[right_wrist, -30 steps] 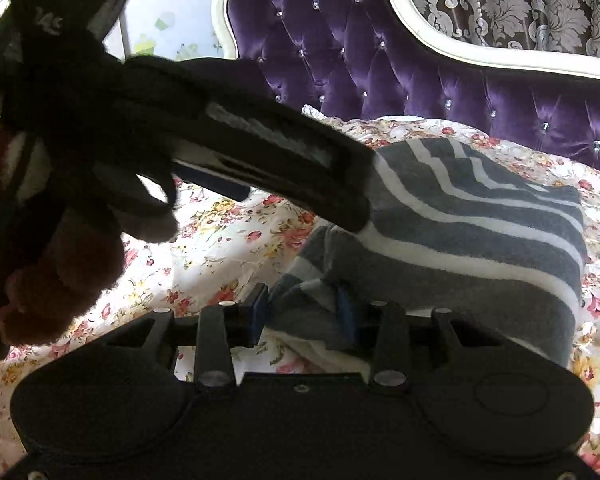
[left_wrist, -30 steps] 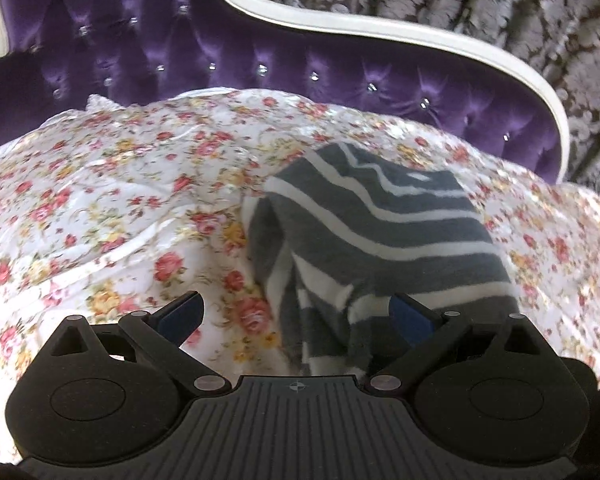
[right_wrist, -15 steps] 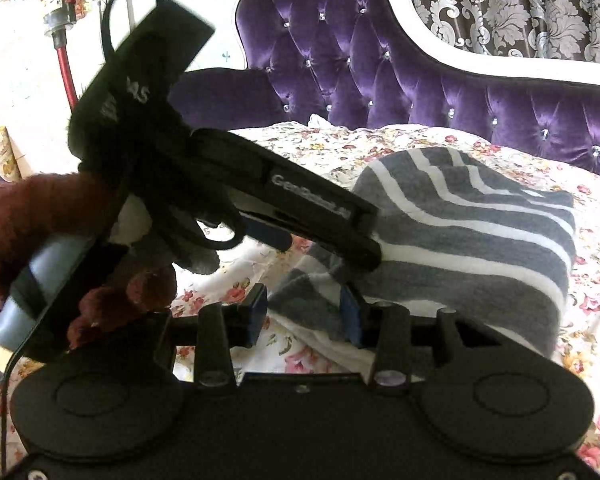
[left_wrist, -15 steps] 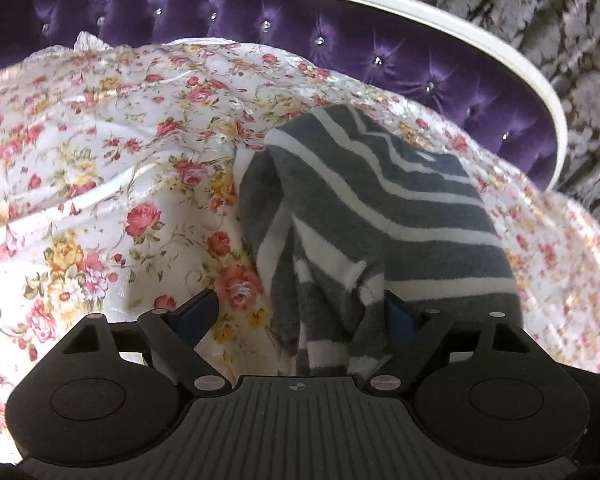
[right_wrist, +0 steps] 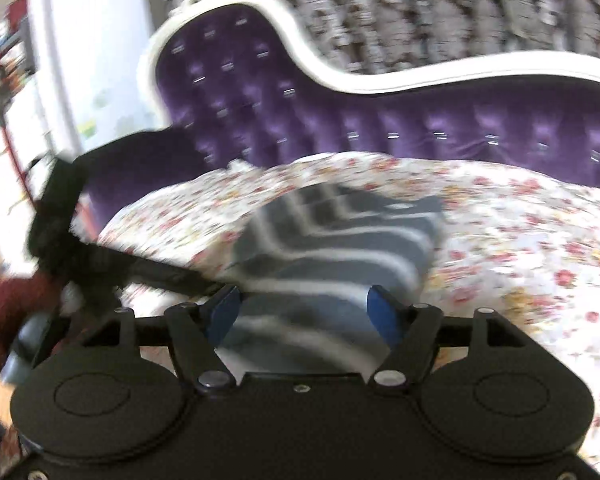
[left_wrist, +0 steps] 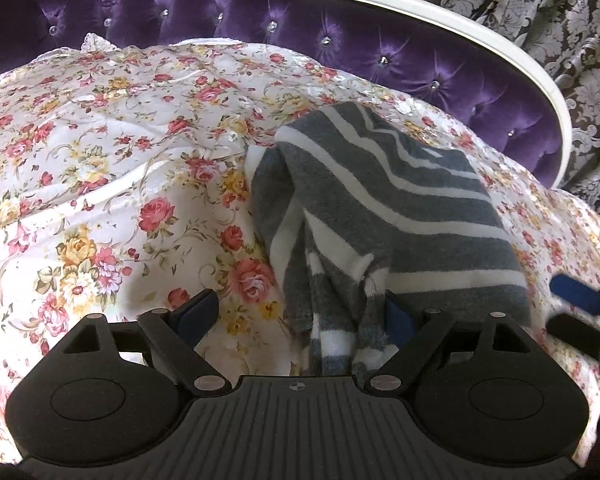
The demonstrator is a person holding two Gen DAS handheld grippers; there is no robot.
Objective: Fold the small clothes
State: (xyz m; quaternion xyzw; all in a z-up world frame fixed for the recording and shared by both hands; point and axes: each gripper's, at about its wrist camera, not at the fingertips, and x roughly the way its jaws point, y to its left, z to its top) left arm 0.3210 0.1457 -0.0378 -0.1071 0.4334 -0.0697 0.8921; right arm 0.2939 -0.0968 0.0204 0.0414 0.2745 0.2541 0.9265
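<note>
A grey garment with white stripes (left_wrist: 400, 208) lies partly folded on a floral sheet (left_wrist: 100, 160). My left gripper (left_wrist: 296, 316) is open over its bunched near edge. The cloth sits between the jaws against the right pad, while the left pad hangs over bare sheet. In the blurred right wrist view my right gripper (right_wrist: 304, 312) hovers above the garment (right_wrist: 340, 248) with its jaws opening and nothing pinched between them. One of its blue fingertips (left_wrist: 576, 294) shows at the right edge of the left wrist view.
The sheet covers a purple tufted sofa back (left_wrist: 340, 40) with a white frame, and a patterned curtain (left_wrist: 560, 20) hangs behind. At the left of the right wrist view are a dark red sleeve (right_wrist: 4, 312) and the left gripper's black finger (right_wrist: 168, 272).
My right gripper has let go of the garment's near edge, spread its jaws and swung up and away to the right. My left gripper has dipped slightly toward the bunched edge.
</note>
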